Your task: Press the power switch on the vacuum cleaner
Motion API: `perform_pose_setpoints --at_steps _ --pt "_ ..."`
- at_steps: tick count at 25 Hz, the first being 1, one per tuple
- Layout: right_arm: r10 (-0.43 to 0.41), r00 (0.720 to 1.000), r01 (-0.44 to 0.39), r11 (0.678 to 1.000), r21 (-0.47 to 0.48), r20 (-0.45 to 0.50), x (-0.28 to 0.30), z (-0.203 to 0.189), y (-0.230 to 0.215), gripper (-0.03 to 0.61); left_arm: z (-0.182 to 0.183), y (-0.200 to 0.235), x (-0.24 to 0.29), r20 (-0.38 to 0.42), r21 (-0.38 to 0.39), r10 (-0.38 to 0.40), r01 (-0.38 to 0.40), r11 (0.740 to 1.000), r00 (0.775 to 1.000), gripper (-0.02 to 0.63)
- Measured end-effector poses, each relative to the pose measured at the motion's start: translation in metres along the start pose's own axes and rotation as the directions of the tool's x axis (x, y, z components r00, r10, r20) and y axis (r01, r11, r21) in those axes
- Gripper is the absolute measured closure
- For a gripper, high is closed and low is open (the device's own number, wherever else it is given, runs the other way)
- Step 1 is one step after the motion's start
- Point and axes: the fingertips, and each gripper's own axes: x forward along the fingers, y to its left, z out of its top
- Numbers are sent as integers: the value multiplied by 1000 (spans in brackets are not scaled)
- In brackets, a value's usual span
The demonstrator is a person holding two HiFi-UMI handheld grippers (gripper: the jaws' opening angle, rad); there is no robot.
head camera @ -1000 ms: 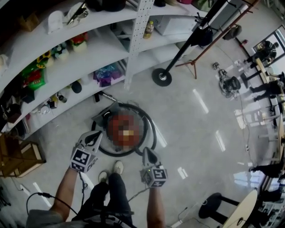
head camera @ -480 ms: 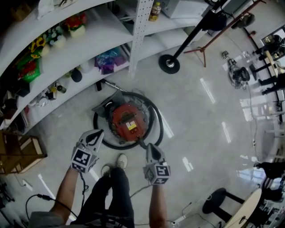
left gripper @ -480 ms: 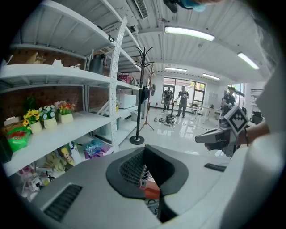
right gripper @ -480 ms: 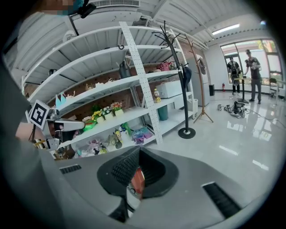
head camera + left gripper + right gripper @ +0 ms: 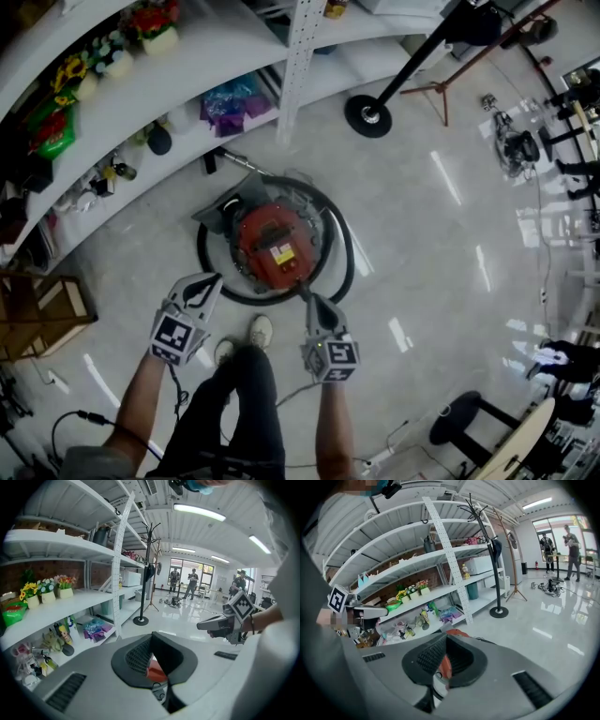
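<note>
Both left gripper (image 5: 208,279) and right gripper (image 5: 311,301) hover near the vacuum cleaner (image 5: 274,246).

Bright ceiling strips (image 5: 199,512), glaring floor (image 5: 448,178), fisheye edges.

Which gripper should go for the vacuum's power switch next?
Right, marginally: in head view the right gripper looks closer to the round red vacuum cleaner than the left gripper. Switch not discernible.

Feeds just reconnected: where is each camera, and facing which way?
Head view: on the person's head, steeply down onto the vacuum cleaner; forearms, legs, left hand-held gripper, right hand-held gripper.
Left gripper view: on left one, toward shelves; own jaws, right one.
Right gripper view: on right one, toward shelves; own jaws, left one.
Shared: shelves and the vacuum cleaner.
</note>
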Motion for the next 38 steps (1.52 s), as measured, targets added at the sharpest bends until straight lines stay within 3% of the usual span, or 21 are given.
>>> perform_pose_setpoints --at_steps 19,38 --pt "-3 1000 3 1000 15 -16 46 -52 -22 566 -75 -3 36 -41 -26 -35 34 999 999 607" --pt "16 999 -16 1000 12 -33 97 -90 -30 566 -117 -5 49 -51 -19 -50 49 999 997 607"
